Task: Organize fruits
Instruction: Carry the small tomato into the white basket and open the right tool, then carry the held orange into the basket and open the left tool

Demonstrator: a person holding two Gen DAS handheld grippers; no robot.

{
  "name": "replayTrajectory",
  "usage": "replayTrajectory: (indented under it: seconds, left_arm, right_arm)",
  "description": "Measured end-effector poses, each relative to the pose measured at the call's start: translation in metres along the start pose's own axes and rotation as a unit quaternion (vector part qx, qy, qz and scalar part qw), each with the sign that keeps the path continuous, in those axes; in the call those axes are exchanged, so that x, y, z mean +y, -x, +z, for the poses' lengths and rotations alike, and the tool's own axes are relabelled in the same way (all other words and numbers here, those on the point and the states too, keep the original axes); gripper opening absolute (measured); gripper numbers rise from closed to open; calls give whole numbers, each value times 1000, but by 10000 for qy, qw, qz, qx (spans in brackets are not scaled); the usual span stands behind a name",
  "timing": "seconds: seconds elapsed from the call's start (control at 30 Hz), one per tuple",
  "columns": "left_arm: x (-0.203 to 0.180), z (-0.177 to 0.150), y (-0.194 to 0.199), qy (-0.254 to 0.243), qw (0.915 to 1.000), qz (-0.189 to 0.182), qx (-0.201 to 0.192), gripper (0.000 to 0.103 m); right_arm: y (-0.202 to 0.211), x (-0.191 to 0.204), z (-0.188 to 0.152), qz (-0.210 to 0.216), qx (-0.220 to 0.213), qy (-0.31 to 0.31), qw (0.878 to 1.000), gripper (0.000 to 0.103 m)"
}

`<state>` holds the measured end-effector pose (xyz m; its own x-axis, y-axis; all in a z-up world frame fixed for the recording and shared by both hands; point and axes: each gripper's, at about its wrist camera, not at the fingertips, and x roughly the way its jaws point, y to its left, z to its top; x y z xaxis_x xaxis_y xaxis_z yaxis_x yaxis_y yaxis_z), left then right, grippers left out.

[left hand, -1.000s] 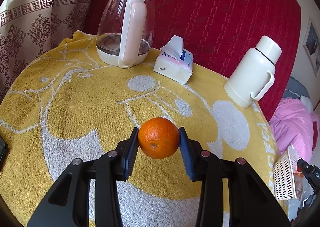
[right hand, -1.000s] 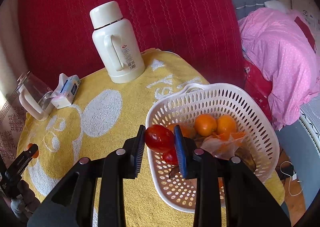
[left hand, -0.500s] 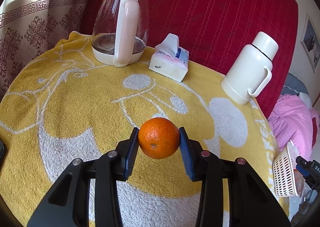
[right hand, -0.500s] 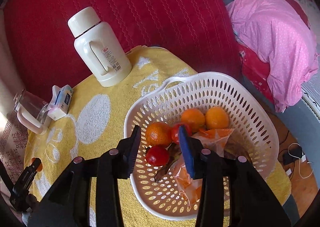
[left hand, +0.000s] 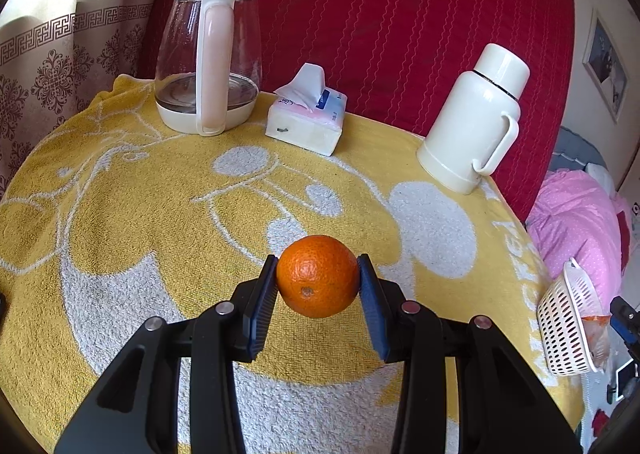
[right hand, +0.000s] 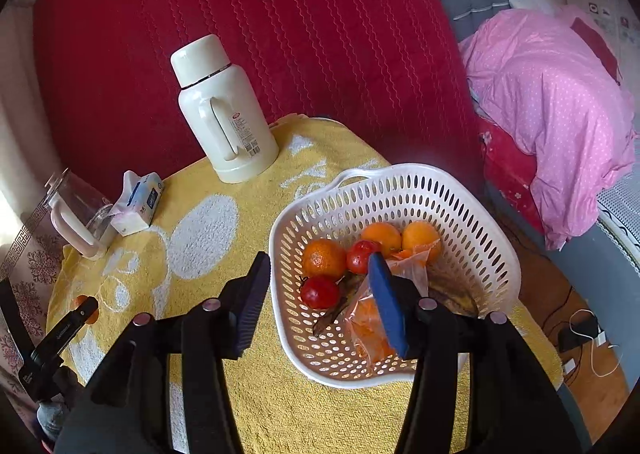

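Observation:
My left gripper [left hand: 318, 278] is shut on an orange [left hand: 317, 276] and holds it above the yellow towel-covered table [left hand: 140, 222]. My right gripper [right hand: 320, 278] is open and empty, hovering over the near left rim of the white basket [right hand: 492, 238]. The basket holds three oranges [right hand: 323, 257], two red fruits [right hand: 319, 292], a dark banana [right hand: 340, 302] and a plastic bag with orange pieces [right hand: 370, 328]. The basket also shows at the far right edge of the left wrist view [left hand: 568, 322]. The left gripper with its orange shows at the left of the right wrist view [right hand: 82, 310].
A glass kettle with a pink handle [left hand: 208, 54], a tissue pack [left hand: 306, 118] and a white thermos [left hand: 472, 118] stand along the table's back edge against a red backrest. A pink quilt [right hand: 552, 102] lies on a bed to the right. Cables lie on the floor [right hand: 584, 338].
My right gripper opened and let go of the red fruit, which now lies in the basket; the gripper pulled back slightly. My left gripper moved forward over the table with the orange.

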<state>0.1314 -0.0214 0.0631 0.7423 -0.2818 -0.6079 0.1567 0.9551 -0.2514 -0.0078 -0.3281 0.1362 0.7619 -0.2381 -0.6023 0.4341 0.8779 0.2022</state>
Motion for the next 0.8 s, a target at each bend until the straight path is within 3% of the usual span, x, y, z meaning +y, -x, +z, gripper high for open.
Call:
replayTrajectory:
  seconds: [0.37,0.57,0.8]
  left_arm:
    - [-28,-9,4,-370,9986,-382,18,40]
    - [-43,-24,9,-470,9975,-477,223,40]
    - [-88,-39,23,-848,9929,-764,341,40]
  right_arm:
    - [32,-13,-37,-186,-237,341,9990,56]
    - [40,-39,-48,-221,-257,126,9993,56]
    - [42,-59,-55,-236,-343,-40,9991,56]
